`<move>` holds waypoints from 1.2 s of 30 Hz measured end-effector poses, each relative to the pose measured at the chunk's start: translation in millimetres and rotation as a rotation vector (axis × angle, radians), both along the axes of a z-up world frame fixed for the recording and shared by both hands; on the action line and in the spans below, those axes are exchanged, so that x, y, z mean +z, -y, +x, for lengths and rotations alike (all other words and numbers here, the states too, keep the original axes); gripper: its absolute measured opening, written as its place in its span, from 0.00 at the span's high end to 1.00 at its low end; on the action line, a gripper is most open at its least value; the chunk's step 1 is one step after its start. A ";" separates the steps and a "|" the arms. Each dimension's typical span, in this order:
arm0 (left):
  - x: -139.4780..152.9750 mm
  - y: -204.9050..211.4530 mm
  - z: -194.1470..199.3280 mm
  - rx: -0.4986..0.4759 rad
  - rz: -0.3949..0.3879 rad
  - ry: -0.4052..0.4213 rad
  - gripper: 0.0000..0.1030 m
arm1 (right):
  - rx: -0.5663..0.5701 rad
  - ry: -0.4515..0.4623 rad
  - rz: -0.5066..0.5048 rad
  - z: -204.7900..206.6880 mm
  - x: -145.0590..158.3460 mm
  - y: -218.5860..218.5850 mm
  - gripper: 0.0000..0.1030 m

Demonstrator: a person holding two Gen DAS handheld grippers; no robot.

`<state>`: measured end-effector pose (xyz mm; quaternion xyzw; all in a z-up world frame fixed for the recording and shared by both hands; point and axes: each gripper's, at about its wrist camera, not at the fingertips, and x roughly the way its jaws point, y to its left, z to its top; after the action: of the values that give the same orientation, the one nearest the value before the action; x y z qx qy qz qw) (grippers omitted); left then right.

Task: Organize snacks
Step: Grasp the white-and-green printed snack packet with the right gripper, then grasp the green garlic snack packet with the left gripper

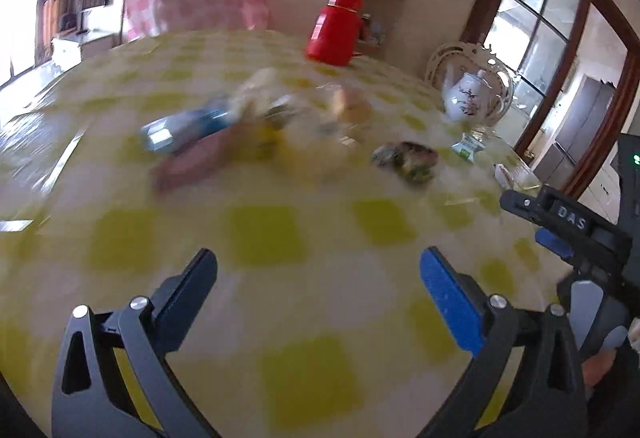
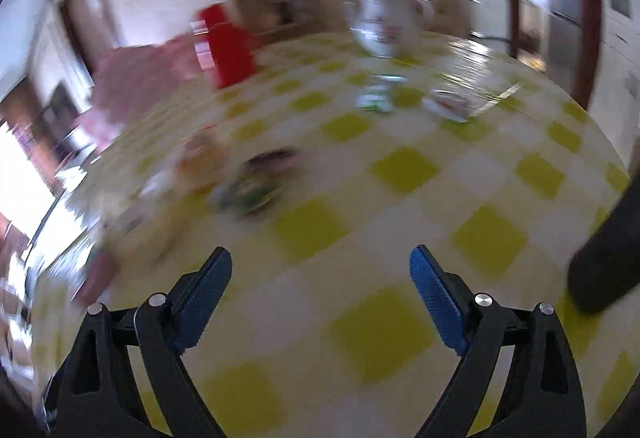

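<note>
Several snack packets lie in a loose, blurred heap on the yellow-checked tablecloth: a blue packet, a pink one, a pale orange one and a dark green one. My left gripper is open and empty, above the cloth short of the heap. My right gripper is open and empty; the dark green packet and the orange one lie ahead to its left. The right gripper also shows at the right edge of the left wrist view.
A red flask stands at the back of the table. A white teapot on a glass stand is at the back right, with a small green packet in front of it. A pink covered chair is behind the table.
</note>
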<state>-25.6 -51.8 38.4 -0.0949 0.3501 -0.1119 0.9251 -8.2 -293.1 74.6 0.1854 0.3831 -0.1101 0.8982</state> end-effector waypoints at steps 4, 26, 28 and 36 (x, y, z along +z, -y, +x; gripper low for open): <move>-6.4 37.7 39.9 -0.065 0.005 0.015 0.02 | -0.144 0.005 0.012 30.3 -12.5 55.6 0.15; -25.5 11.8 61.9 -0.116 -0.252 -0.119 0.02 | -0.322 -0.180 -0.052 172.3 -63.0 176.7 0.51; -24.8 12.6 61.5 -0.122 -0.247 -0.114 0.02 | -0.269 -0.136 0.000 153.7 -60.3 162.1 0.52; -24.8 2.4 59.3 -0.099 -0.262 -0.120 0.02 | 0.129 0.009 0.072 42.7 -31.8 40.3 0.52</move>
<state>33.7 -54.2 13.6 -0.2042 0.3916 -0.1961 0.8755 34.5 -333.4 42.9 0.1928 0.3940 -0.0373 0.8979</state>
